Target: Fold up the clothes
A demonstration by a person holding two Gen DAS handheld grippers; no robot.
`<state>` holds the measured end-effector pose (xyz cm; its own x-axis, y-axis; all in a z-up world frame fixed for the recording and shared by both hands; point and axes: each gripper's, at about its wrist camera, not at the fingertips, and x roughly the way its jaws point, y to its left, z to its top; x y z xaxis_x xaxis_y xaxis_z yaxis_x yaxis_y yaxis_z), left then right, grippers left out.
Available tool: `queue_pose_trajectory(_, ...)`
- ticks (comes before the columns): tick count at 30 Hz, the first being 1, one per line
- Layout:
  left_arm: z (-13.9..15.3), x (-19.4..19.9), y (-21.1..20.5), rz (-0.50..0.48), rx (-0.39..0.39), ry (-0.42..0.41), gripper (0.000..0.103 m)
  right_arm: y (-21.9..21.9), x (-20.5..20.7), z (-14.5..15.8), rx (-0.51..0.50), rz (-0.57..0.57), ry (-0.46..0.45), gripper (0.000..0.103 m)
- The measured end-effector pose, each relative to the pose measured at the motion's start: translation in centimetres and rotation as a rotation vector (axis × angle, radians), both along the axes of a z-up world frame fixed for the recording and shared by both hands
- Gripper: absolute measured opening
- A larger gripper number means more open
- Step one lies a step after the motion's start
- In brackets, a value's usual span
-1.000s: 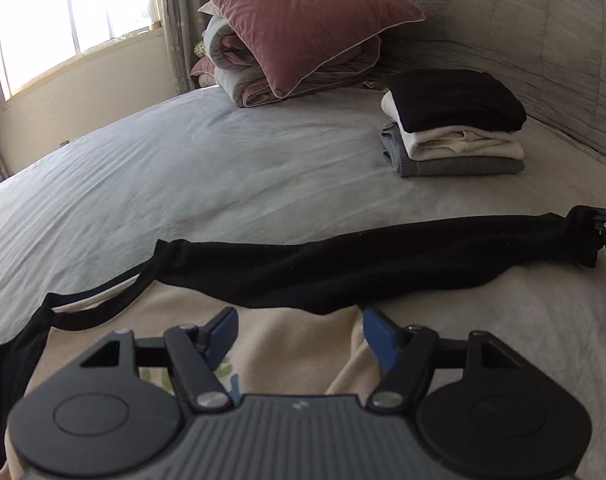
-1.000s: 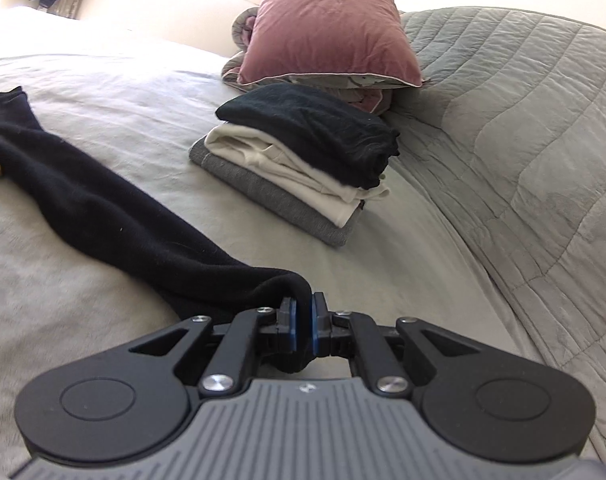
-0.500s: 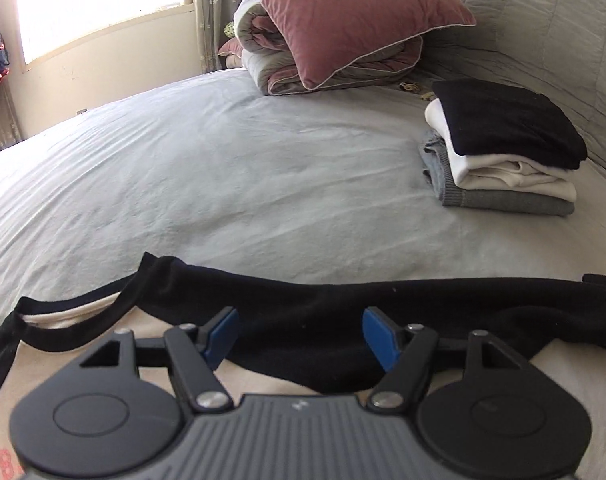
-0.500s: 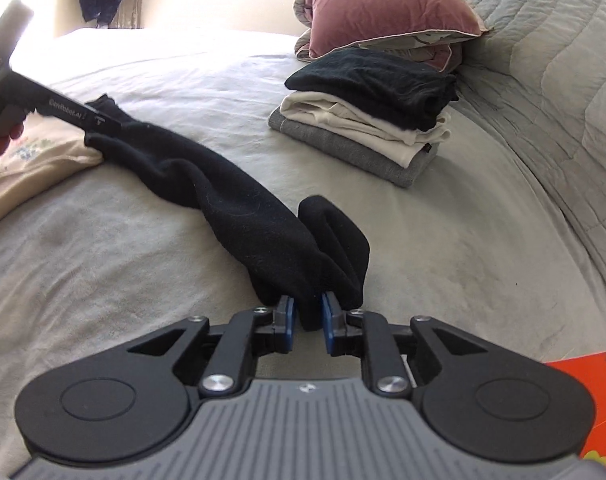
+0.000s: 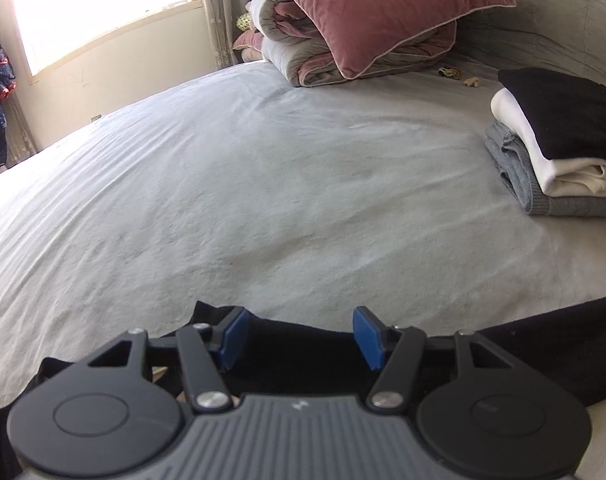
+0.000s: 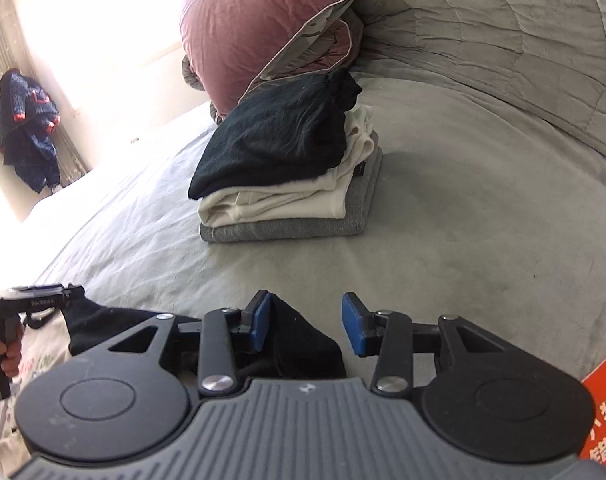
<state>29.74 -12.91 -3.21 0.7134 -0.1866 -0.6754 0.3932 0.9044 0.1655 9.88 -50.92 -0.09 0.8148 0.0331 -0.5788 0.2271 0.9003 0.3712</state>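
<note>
The right gripper (image 6: 305, 326) hangs low over the bed (image 6: 463, 220) with its blue fingers (image 6: 353, 330) spread wide, gripping nothing; the end of the black sleeve (image 6: 299, 344) lies between them, against the left finger. The left gripper (image 5: 299, 338) is also spread wide over the black cloth of the shirt (image 5: 543, 344), whose cream body (image 6: 43, 344) lies at the near edge of the bed. Farther back sits a stack of folded clothes (image 6: 287, 168), and behind it a pink pillow (image 6: 255, 28) on a rolled quilt (image 5: 299, 48).

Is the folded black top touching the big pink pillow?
Touching. In the right wrist view the folded black top has its far edge pressed against the big pink pillow.
</note>
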Motion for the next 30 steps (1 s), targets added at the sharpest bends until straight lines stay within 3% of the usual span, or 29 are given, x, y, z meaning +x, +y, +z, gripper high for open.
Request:
queue_pose_trajectory(4, -0.6, -0.3, -0.6, -0.046, 0.035, -0.010, 0.062, -0.9, 1.2, 0.1, 0.035, -0.029, -0.003, 0.043)
queue_pose_trajectory(11, -1.6, -0.8, -1.6, -0.126, 0.095, -0.028, 0.060, 0.1, 3.8, -2.9, 0.009, 0.033, 0.133, 0.043)
queue_pose_trajectory(12, -1.6, -1.0, -1.7, -0.136, 0.102, -0.032, 0.055, 0.4, 3.9, -3.3, 0.001, 0.048, 0.155, 0.044)
queue_pose_trajectory(14, -1.8, -1.6, -2.1, -0.168, 0.104, -0.025, 0.030, 1.6, 3.7, -3.8, -0.063, 0.093, 0.160, 0.038)
queue_pose_trajectory(15, -1.9, -1.9, -2.5, -0.176, 0.114, -0.029, 0.018, 2.2, 3.4, -3.8, -0.083, 0.118, 0.164, 0.018)
queue_pose_trajectory(16, -2.0, -2.3, -2.9, -0.183, 0.129, -0.037, 0.005, 2.7, 3.2, -3.8, -0.101, 0.144, 0.168, 0.012)
queue_pose_trajectory(19, -2.3, -3.4, -4.0, -0.162, 0.177, -0.100, 0.001, 3.6, 2.4, -2.7, -0.194, 0.110, 0.123, 0.011)
queue_pose_trajectory(26, -0.7, -4.1, -2.8, 0.000, 0.056, -0.255, 0.001, 1.9, 0.2, 0.5, -0.341, -0.097, -0.070, 0.010)
queue_pose_trajectory(30, -0.4, -4.0, -3.2, 0.053, 0.038, -0.304, 0.001, 0.2, 0.0, 1.3, -0.366, -0.226, -0.148, 0.010)
